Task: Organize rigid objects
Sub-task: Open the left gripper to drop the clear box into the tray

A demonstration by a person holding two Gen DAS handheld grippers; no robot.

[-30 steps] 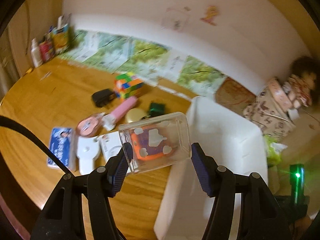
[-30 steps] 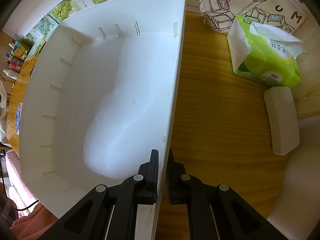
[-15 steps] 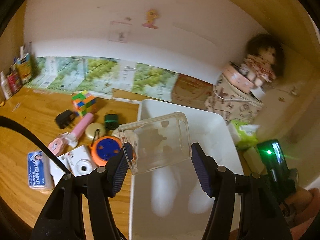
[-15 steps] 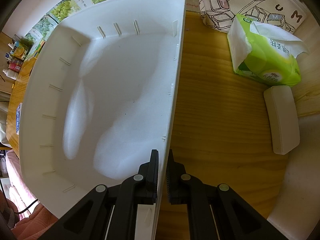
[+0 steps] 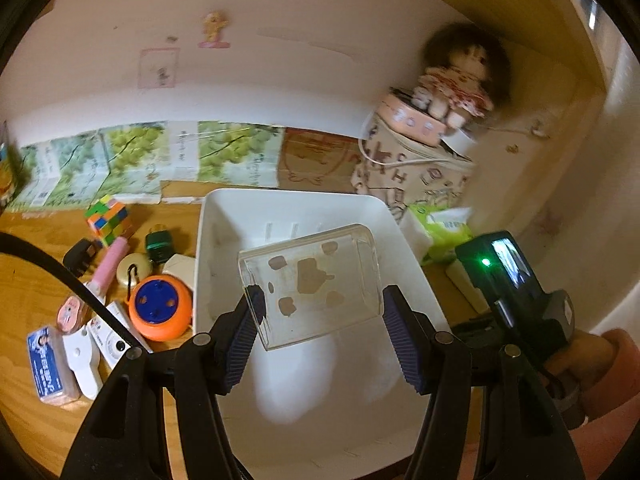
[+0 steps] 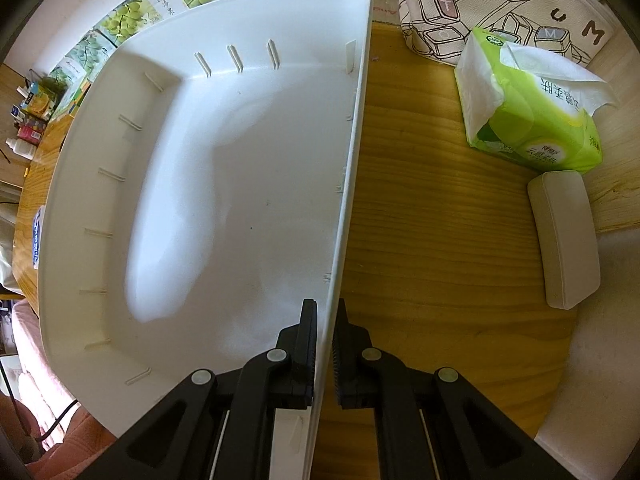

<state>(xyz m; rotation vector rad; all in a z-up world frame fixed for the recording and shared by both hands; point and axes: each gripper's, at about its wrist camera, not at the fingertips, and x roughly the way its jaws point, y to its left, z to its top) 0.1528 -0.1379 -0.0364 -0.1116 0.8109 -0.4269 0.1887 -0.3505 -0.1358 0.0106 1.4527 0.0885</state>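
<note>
My left gripper (image 5: 324, 308) is shut on a clear plastic case (image 5: 316, 284) with brown patches, held tilted above the inside of the white bin (image 5: 224, 216). My right gripper (image 6: 325, 320) is shut on the bin's right rim (image 6: 352, 140), one finger inside the wall and one outside. The bin holds nothing; only a shadow falls across its floor. Left of the bin on the wooden table lie a colour cube (image 5: 109, 216), an orange and blue round gadget (image 5: 160, 308), a white camera (image 5: 110, 340), a blue box (image 5: 48, 364) and a black charger (image 5: 80, 256).
Right of the bin lie a green tissue pack (image 6: 532, 120) and a white oblong case (image 6: 564, 240), with a printed tote bag (image 6: 500, 0) behind. A doll (image 5: 460, 76) sits on top of it. A hand in a pink sleeve (image 5: 600, 364) holds the right gripper.
My left gripper has swung right with the clear case, from over the pile of loose objects to over the bin, rolling as it went. The right gripper has kept its hold on the rim.
</note>
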